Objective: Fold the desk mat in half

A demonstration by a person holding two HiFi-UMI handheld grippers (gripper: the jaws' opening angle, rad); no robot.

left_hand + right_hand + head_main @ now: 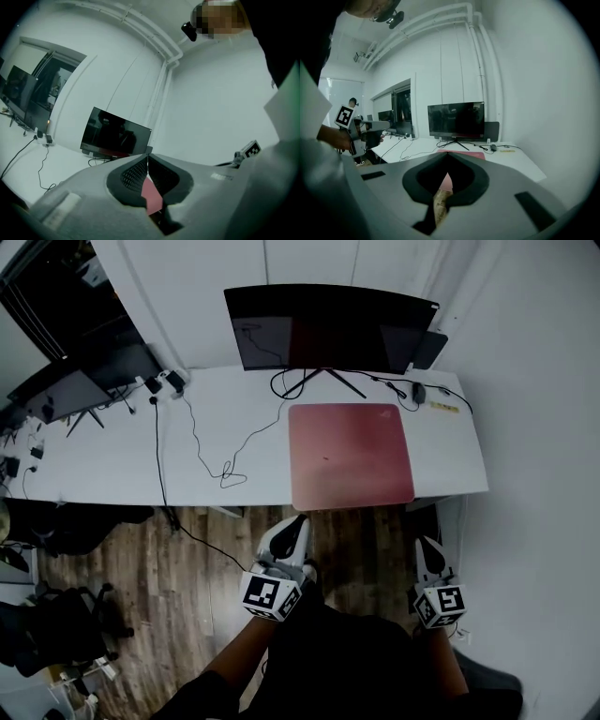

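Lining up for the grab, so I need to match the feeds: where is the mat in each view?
Head view: the mat lies flat, right of centre, just below the monitor.
Left gripper view: a pink patch seen through the gap under the jaw tips, below the monitor.
Right gripper view: a pink strip just above the jaw tips, in front of the monitor.
Shared landmark: the monitor.
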